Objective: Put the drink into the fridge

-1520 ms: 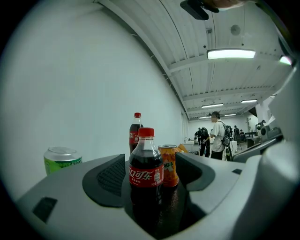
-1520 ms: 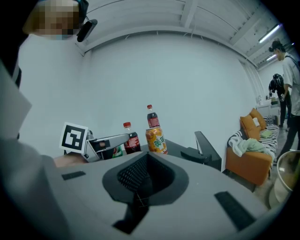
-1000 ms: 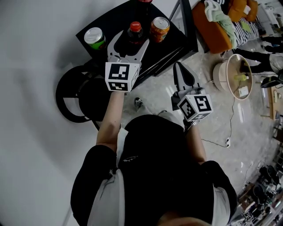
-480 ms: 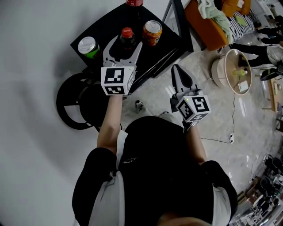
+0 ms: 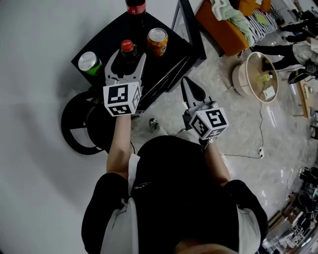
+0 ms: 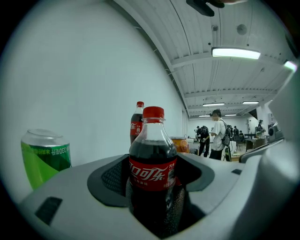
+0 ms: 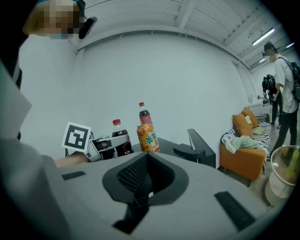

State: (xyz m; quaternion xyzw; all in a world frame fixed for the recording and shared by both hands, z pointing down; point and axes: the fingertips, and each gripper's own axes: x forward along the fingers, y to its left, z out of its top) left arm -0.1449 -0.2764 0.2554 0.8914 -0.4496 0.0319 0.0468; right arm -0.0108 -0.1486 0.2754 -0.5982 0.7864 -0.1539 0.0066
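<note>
A small cola bottle (image 5: 127, 49) with a red cap stands on the black table (image 5: 164, 64). My left gripper (image 5: 127, 55) is open, one jaw on each side of the bottle. In the left gripper view the cola bottle (image 6: 152, 159) fills the gap deep inside the left gripper (image 6: 152, 187). I cannot tell whether the pads touch it. My right gripper (image 5: 188, 83) hangs over the floor to the right of the table, shut and empty. The right gripper (image 7: 145, 173) shows its pads together.
A green can (image 5: 90, 62) stands left of the bottle, an orange can (image 5: 157, 41) to its right, and a taller cola bottle (image 5: 135, 7) behind. A black round frame (image 5: 82, 124) sits below the table. An orange sofa (image 5: 223, 25) and a round basket (image 5: 256, 74) are at the right.
The left gripper has slid a little further round the cola bottle. The right gripper has stayed shut beside the table. The head view has shifted slightly.
</note>
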